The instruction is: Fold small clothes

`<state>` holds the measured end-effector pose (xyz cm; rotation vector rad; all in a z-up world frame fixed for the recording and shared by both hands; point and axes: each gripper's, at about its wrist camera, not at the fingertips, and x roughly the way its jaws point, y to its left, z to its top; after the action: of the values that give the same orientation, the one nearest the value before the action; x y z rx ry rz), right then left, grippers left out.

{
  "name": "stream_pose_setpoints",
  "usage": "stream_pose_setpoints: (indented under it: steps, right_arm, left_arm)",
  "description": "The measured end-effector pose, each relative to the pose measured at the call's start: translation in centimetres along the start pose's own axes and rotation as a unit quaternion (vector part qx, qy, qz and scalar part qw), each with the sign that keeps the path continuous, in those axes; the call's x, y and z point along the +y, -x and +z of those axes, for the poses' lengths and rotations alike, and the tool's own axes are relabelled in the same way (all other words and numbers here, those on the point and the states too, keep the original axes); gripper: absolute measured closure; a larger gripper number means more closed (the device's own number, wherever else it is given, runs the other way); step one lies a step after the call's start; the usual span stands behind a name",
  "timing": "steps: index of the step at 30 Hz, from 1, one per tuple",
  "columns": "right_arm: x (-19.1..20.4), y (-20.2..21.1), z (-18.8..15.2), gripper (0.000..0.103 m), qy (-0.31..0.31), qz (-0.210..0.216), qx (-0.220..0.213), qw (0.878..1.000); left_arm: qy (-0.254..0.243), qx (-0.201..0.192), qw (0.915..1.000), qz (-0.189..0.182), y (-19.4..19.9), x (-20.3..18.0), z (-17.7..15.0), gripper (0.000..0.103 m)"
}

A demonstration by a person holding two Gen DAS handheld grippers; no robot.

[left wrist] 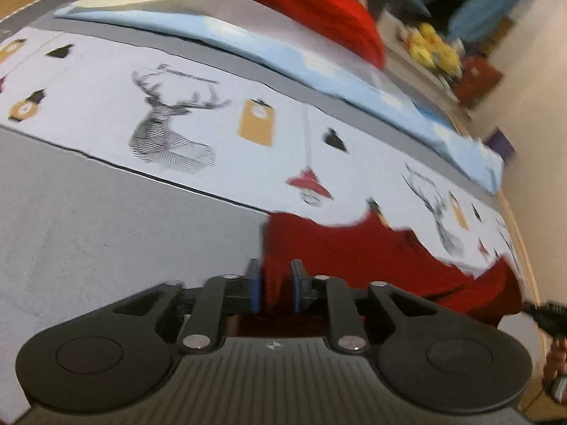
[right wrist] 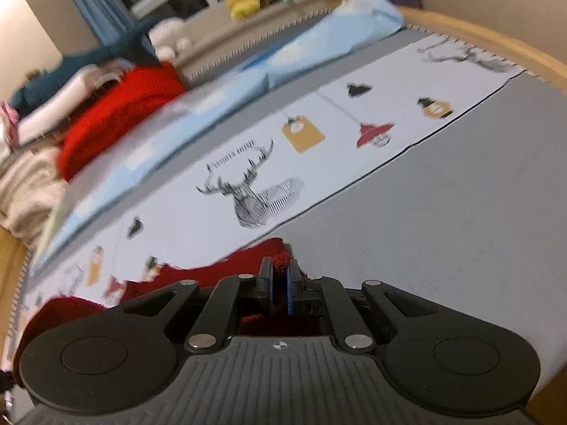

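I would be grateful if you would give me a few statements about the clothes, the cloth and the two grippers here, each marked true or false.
1. The garment at the grippers is dark red. True.
2. The printed cloth under it shows deer heads and hanging lamps. True.
3. The right gripper has nothing between its pads. False: a bunched bit of the dark red garment sits between them.
4. The left gripper stands over the light blue sheet. False: it is at the garment's edge, with red fabric between its pads; the sheet lies beyond the printed cloth.
5. A bright red knit lies at the far side, by folded pale clothes. True.
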<state>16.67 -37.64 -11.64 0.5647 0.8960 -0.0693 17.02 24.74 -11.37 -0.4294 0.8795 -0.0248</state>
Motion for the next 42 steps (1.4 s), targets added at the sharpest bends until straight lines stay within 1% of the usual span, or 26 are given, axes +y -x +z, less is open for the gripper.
stream_pose_setpoints:
  steps: [1, 2, 3, 5, 6, 7, 8, 9, 11, 14, 17, 18, 19, 20, 21, 24, 27, 29, 31, 33, 35, 37, 38, 40, 41, 42]
  right_arm:
    - [-0.5, -0.7, -0.1, 0.090, -0.003, -0.003, -0.004, 1.000]
    - [-1.2, -1.4, -0.6, 0.089, -0.006, 0.001, -0.005, 1.000]
    - [-2.0, -1.8, -1.1, 0.086, -0.012, 0.002, -0.001, 1.000]
    - [-3.7, -2.8, -1.7, 0.081, -0.052, -0.009, 0.033, 0.998]
    - [-4.3, -3.0, -2.0, 0.081, -0.070, 0.006, 0.032, 0.997]
    - [-4.4, -3.3, -2.2, 0.076, -0.072, 0.011, 0.037, 0.997]
    - [-4.3, -3.8, -2.5, 0.072, -0.063, 0.007, 0.049, 0.997]
    - [-4.1, -4.4, -2.7, 0.064, -0.054, 0.003, 0.062, 0.997]
    - [-3.6, -5.5, -3.3, 0.060, -0.044, 0.009, 0.086, 0.995]
    - [-2.6, -6.6, -3.8, 0.060, -0.025, 0.012, 0.105, 0.994]
    - [-2.0, -7.1, -4.1, 0.060, -0.016, 0.006, 0.109, 0.994]
    - [-1.9, -7.0, -4.0, 0.063, -0.018, 0.007, 0.109, 0.994]
    - [-1.9, -6.9, -4.0, 0.075, -0.018, 0.012, 0.107, 0.994]
    - [-1.7, -6.8, -3.9, 0.079, -0.015, 0.017, 0.106, 0.994]
    - [-1.6, -6.8, -3.9, 0.089, -0.008, 0.017, 0.103, 0.994]
    - [-0.9, -5.6, -3.5, 0.092, 0.018, 0.012, 0.073, 0.997]
    - [-0.2, -2.9, -2.5, 0.094, 0.017, 0.038, -0.009, 0.999]
    - [0.6, -1.2, -2.1, 0.094, 0.032, 0.057, -0.064, 0.996]
    - [1.5, -0.2, -1.9, 0.094, 0.056, 0.054, -0.110, 0.991]
    - [1.9, 0.1, -1.7, 0.094, 0.060, 0.050, -0.141, 0.987]
    - [2.1, 0.1, -1.3, 0.094, 0.060, 0.050, -0.161, 0.984]
    - [2.3, -0.8, -1.3, 0.094, 0.066, 0.045, -0.152, 0.985]
    - [2.2, -1.8, -1.4, 0.094, 0.067, 0.038, -0.133, 0.988]
    - [1.9, -4.7, -1.7, 0.093, 0.060, 0.017, -0.068, 0.996]
    - [1.7, -6.1, -1.7, 0.092, 0.054, 0.005, -0.031, 0.998]
    - [1.3, -7.4, -1.9, 0.089, 0.046, -0.009, 0.005, 0.999]
  left_arm:
    - [0.007, -0.002, 0.9999, 0.011, -0.3, 0.6, -0.6, 0.065]
    - [0.020, 0.022, 0.9992, 0.028, -1.1, 1.3, -0.9, 0.063]
    - [0.031, 0.041, 0.9981, 0.033, -1.6, 1.7, -0.8, 0.063]
    - [0.039, 0.046, 0.9981, 0.011, -2.2, 2.3, -0.9, 0.054]
    - [0.034, 0.051, 0.9981, 0.009, -2.6, 2.3, -1.0, 0.047]
    - [0.025, 0.062, 0.9977, 0.012, -3.2, 2.2, -1.2, 0.045]
    - [0.019, 0.073, 0.9970, 0.017, -3.8, 2.2, -1.5, 0.045]
    - [0.018, 0.087, 0.9959, 0.020, -4.5, 2.2, -1.7, 0.045]
    - [0.028, 0.106, 0.9939, 0.014, -5.4, 2.3, -2.1, 0.045]
    - [0.043, 0.119, 0.9919, 0.005, -6.2, 2.2, -2.6, 0.045]
    - [0.055, 0.126, 0.9905, 0.005, -6.5, 1.9, -2.7, 0.047]
    - [0.057, 0.127, 0.9903, -0.001, -6.6, 1.8, -2.7, 0.048]
    - [0.055, 0.127, 0.9903, -0.007, -6.6, 1.5, -2.7, 0.058]
    - [0.046, 0.124, 0.9912, -0.007, -6.5, 1.3, -2.6, 0.068]
    - [0.030, 0.116, 0.9928, 0.002, -6.2, 0.9, -2.6, 0.090]
    - [-0.002, 0.080, 0.9968, 0.004, -4.6, -0.1, -2.0, 0.091]
    - [-0.005, 0.020, 0.9994, -0.028, -1.9, -0.5, -0.8, 0.092]
    - [-0.004, -0.026, 0.9989, -0.038, -0.3, -0.7, -0.1, 0.092]
    - [-0.008, -0.068, 0.9971, -0.034, 0.7, -1.0, 0.4, 0.092]
    - [-0.015, -0.098, 0.9946, -0.030, 1.1, -1.5, 0.8, 0.092]
    - [-0.023, -0.105, 0.9940, -0.017, 0.7, -2.0, 1.1, 0.091]
    - [-0.024, -0.076, 0.9968, 0.007, -0.9, -2.1, 1.0, 0.090]
    - [-0.019, -0.051, 0.9984, 0.014, -2.0, -2.0, 0.8, 0.089]
    - [-0.004, 0.009, 0.9998, 0.018, -4.1, -1.6, 0.5, 0.086]
    - [-0.001, 0.035, 0.9992, 0.018, -4.8, -1.4, 0.2, 0.081]
    - [0.002, 0.060, 0.9981, 0.015, -5.4, -1.0, -0.1, 0.068]
